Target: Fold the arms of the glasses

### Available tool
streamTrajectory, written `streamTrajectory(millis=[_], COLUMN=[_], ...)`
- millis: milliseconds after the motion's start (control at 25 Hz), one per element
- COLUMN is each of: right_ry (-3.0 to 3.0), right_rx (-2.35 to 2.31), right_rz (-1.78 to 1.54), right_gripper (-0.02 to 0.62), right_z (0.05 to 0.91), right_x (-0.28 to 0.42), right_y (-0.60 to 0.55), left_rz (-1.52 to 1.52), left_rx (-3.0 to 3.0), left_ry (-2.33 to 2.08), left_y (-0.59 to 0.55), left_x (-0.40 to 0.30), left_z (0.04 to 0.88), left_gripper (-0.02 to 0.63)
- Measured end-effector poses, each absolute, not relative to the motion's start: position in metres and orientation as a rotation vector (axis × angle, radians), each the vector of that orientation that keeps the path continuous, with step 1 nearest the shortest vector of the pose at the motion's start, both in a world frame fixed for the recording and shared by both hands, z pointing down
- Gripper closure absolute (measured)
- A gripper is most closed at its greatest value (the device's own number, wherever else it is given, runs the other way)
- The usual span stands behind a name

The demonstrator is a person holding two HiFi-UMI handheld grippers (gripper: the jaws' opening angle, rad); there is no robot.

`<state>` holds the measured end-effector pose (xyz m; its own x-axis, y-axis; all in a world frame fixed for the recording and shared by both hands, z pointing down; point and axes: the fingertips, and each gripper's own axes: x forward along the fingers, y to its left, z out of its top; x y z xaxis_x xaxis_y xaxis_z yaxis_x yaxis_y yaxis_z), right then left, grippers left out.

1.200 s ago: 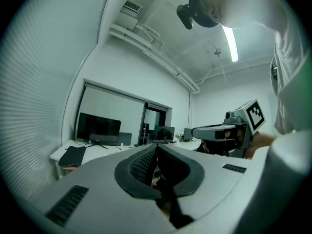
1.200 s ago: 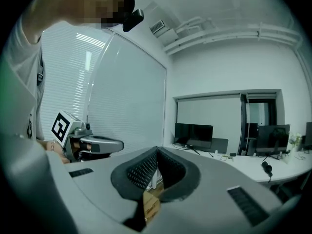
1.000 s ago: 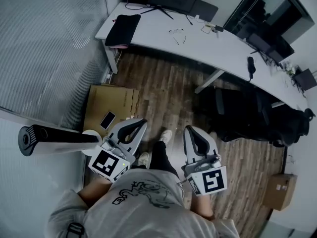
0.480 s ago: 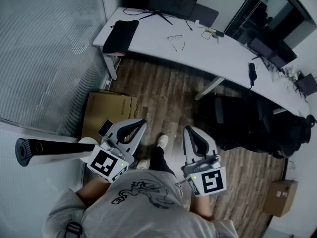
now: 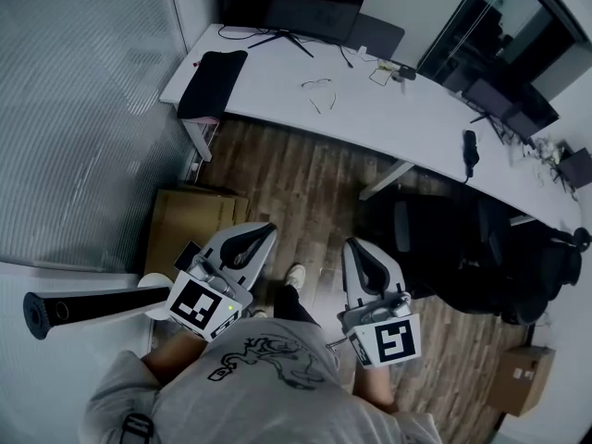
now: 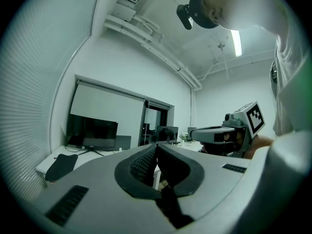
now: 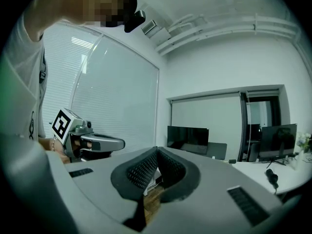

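head view puts the glasses [image 5: 317, 89] at 12 o'clock on the white desk [image 5: 416, 109], well apart from both claws. left gripper [image 5: 266, 230] and right gripper [image 5: 351, 245] are closed, empty. i judge the frame light, thin and fragile: pinch each arm gently, near its hinge.

The head view looks steeply down from above the grey left gripper [image 5: 266, 229] and right gripper [image 5: 352, 244], each gripper view looks level along its jaws, and all share the long white desk [image 5: 388, 118] and black flat monitor [image 5: 291, 3] well ahead.
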<state>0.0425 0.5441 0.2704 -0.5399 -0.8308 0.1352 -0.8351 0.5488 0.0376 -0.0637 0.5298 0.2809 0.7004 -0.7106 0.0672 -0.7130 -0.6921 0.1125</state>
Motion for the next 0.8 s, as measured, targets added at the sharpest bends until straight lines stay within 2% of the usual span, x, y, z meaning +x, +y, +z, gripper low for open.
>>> streamTrajectory(millis=[800], right_ry=[-2.666], right_rx=[1.426], right_rz=[0.063], right_gripper=[0.586], right_z=[0.270], right_x=[0.168], right_y=[0.388], left_rz=[0.062], left_rx=[2.771], left_ry=[-1.187], left_y=[0.371], left_x=[0.062], left_z=[0.278], left_gripper=[0.584])
